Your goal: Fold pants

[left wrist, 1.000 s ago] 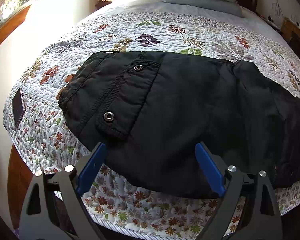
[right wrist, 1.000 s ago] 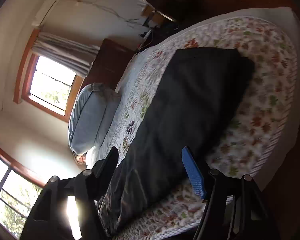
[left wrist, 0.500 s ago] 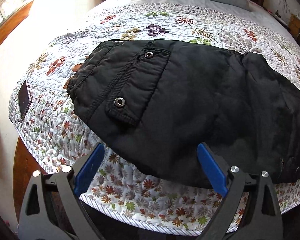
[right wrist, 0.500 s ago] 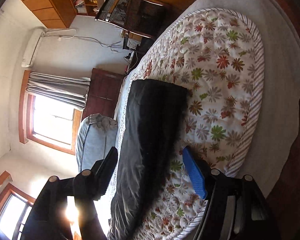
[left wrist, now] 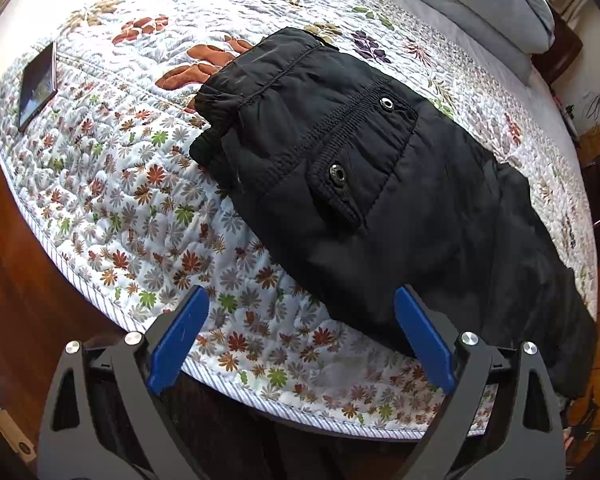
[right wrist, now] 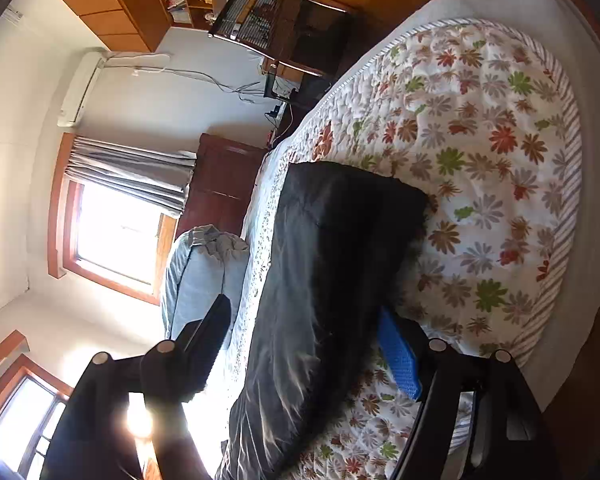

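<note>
I see the pants (left wrist: 380, 200) lying lengthwise on the quilt (left wrist: 100, 184), legs apparently stacked, cross-fold not done; my left gripper (left wrist: 300, 344) and right gripper (right wrist: 300, 344) both gape empty, near them.

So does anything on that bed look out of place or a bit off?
A dark flat phone or tablet lies on the floral quilt near the bed's corner, apart from the black padded pants. The pants' far end hangs past the quilt's edge. Both grippers are open and hold nothing.
</note>
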Demonstrator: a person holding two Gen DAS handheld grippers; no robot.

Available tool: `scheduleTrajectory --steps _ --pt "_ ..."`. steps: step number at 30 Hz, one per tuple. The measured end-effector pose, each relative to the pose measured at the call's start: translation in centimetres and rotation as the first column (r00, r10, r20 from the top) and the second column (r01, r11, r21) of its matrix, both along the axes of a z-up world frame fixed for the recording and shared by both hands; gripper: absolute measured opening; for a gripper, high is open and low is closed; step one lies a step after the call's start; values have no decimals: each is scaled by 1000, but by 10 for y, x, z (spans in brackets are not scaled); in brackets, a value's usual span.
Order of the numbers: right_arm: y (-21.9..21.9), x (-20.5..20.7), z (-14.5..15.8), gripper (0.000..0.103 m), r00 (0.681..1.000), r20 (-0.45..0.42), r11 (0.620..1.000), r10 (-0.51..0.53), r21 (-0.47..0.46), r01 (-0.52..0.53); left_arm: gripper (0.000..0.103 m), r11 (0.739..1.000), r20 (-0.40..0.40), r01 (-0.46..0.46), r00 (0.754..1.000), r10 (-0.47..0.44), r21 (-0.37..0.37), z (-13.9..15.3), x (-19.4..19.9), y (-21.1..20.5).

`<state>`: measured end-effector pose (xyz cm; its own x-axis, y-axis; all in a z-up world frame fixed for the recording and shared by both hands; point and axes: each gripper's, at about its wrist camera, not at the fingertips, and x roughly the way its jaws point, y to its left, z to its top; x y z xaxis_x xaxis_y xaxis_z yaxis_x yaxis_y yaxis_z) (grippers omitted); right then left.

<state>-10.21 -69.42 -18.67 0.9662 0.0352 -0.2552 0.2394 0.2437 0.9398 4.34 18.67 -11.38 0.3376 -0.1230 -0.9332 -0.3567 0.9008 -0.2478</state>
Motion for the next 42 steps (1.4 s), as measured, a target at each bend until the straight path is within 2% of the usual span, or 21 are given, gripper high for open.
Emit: scheduleTrajectory --steps 3,5,7,10,18,21,25,27,31,34,38,40,42 --pt "3 7 3 74 1000 -1 1000 4 0 -4 94 993 -14 -38 999 36 -111 -8 3 16" --pt "6 10 5 74 1000 -9 1000 9 -6 -9 94 978 -18 -67 998 65 -197 -16 6 26" --pt "9 13 6 74 1000 -15 1000 18 -7 -18 93 949 -21 -92 996 90 -300 -24 9 33" --pt "15 21 8 74 999 -29 999 33 -19 -34 93 907 -36 -138 990 135 -397 -36 10 38" --pt "23 39 16 74 998 -33 998 50 -35 -51 92 848 0 -134 988 157 -513 -42 24 34" --pt "25 43 17 74 998 -27 998 50 -35 -51 92 810 23 -129 985 173 -571 -44 33 30" --pt "26 41 13 78 999 3 998 54 -36 -54 92 788 35 -144 978 206 -599 -45 37 29" --pt "21 40 11 83 999 3 998 54 -39 -54 92 773 41 -160 971 235 -614 -48 34 30" --pt "15 39 4 84 1000 22 1000 9 0 -9 95 741 22 -218 954 300 -635 -61 21 32" --pt "8 39 -2 84 999 44 999 -15 43 13 100 752 40 -192 960 278 -631 -63 22 31" --pt "6 38 1 81 995 103 999 -17 37 14 100 798 55 -160 971 235 -581 -58 29 23" --pt "7 41 1 77 997 70 1000 -11 14 10 100 810 65 -146 973 221 -568 -59 30 24" --pt "7 49 -1 63 1000 -28 1000 5 -15 -6 100 810 73 -142 972 221 -570 -61 31 26"
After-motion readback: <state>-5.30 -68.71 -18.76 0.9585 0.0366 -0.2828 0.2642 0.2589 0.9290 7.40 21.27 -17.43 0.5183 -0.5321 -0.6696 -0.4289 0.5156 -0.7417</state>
